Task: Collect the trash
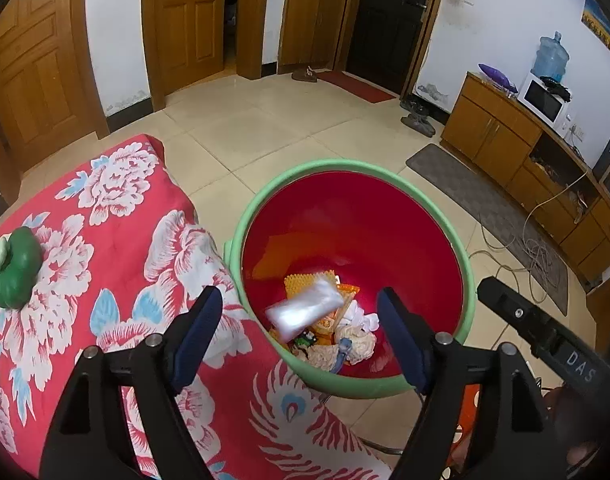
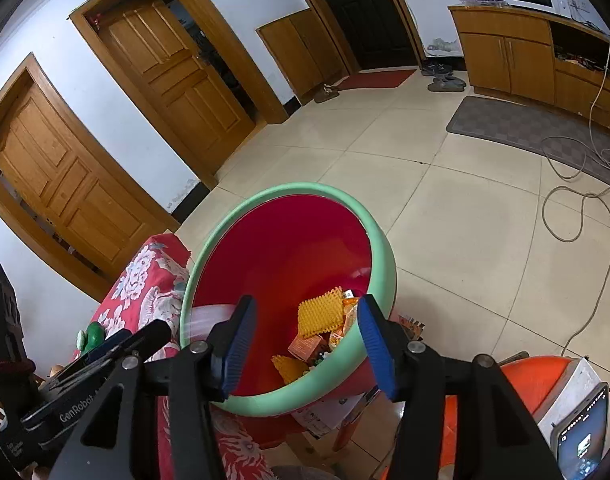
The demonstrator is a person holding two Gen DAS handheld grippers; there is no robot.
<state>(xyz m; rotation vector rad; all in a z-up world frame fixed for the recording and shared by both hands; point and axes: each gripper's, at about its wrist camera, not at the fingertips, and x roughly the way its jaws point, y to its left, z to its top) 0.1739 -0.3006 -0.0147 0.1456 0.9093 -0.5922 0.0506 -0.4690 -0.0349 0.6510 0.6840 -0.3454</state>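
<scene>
A green-rimmed red bin (image 1: 345, 166) stands beside the table and holds yellow foam netting (image 2: 321, 314), orange wrappers and crumpled tissues (image 1: 353, 344). A clear plastic bag (image 1: 305, 312), blurred, hangs free in the air over the bin's mouth, below and between the fingers of my left gripper (image 1: 299, 294). That gripper is open and its pads touch nothing. In the right wrist view the bag shows as a white smear (image 2: 209, 316) at the bin's left rim. My right gripper (image 2: 307, 301) is open above the bin (image 2: 289, 192), with nothing between its fingers.
A table under a red floral cloth (image 1: 105, 240) lies left of the bin, with a green gourd-shaped object (image 1: 15, 268) on it. An orange stool (image 2: 525, 372) and a phone (image 2: 583, 432) sit at lower right. Cables (image 2: 577, 200) and a grey mat (image 2: 525, 128) lie on the tiled floor.
</scene>
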